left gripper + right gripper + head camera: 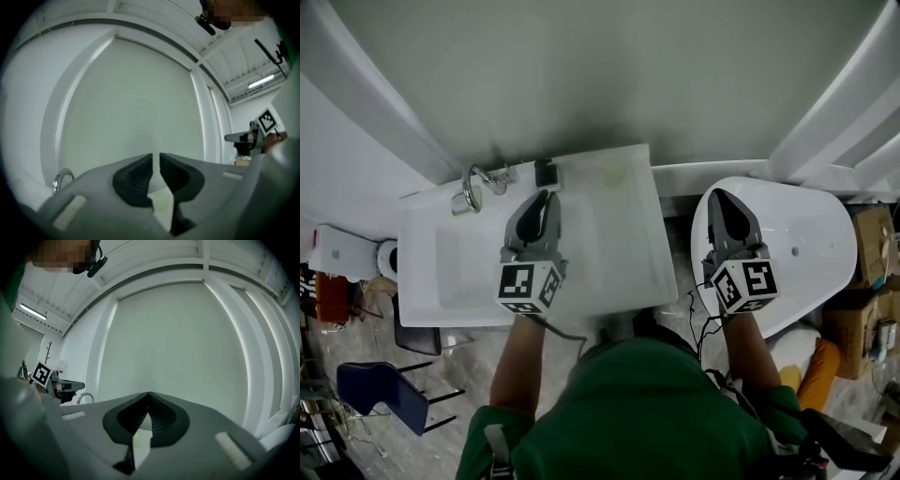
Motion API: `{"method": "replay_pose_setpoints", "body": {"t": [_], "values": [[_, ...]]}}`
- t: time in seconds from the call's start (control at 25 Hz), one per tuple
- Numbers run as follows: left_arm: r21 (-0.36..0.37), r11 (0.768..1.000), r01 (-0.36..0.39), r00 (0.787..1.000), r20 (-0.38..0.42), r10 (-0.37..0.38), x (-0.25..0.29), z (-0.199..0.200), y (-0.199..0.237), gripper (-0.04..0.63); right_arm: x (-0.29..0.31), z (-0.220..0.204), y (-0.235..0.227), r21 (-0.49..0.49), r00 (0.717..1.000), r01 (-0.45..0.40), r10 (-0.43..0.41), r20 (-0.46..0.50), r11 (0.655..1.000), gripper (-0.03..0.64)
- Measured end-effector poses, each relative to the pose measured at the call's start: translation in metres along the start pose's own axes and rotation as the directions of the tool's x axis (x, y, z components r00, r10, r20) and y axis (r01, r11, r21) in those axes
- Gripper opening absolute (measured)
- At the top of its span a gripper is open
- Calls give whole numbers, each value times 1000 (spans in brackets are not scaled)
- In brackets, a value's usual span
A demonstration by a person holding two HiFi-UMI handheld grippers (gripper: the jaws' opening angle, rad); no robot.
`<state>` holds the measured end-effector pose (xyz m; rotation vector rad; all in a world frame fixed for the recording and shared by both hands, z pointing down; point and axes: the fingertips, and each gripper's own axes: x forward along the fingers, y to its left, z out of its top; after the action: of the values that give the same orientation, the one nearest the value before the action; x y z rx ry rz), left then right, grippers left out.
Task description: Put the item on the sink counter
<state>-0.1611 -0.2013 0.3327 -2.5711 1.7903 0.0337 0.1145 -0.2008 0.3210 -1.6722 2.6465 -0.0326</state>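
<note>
Sink [422,309] is lying below you, white, with the faucet [478,185] sitting at the back left of its surface.

- Left gripper [546,194]: you are holding it level above the basin, tips pointing toward the back rim. Its jaws are standing at a narrow slit, pads not touching, with nothing between them.
- Right gripper [719,194]: you are holding it level over the white rounded fixture [816,234] to the right of the sink. Its jaws are meeting at the tips and carrying nothing.
- Things on the surface: 2 small things are resting on the back rim. A small dark item [546,173] is sitting just right of the faucet and just beyond the left gripper's tips. A pale round thing [612,173] is lying further right, well apart from the dark item. Which of the 2 is the task's item is not showing.
- Left gripper view: the pale round thing [161,204] is showing low in the gap between the jaws, on the white surface. The faucet [63,178] is showing at the lower left.
</note>
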Motion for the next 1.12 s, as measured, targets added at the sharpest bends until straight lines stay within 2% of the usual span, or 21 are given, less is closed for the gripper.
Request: {"method": "replay_pose_setpoints", "body": {"t": [0.16,0.36,0.72,1.12], "values": [[-4,999,-54,998,31,54,-24,23,19,-2,-8,6,11,-7,1000,0,0,18,1000,-3],[-6,995,-102,993,64,102,-46,44,36,-2,-11,8,21,-8,1000,-7,7,23,1000,-3],[26,994,-109,991,81,107,-58,53,34,-2,-14,15,25,-44,999,-6,7,34,999,-3],[37,993,-109,992,75,106,-50,51,26,-2,-8,14,24,-42,998,-50,52,33,998,-3]]}}
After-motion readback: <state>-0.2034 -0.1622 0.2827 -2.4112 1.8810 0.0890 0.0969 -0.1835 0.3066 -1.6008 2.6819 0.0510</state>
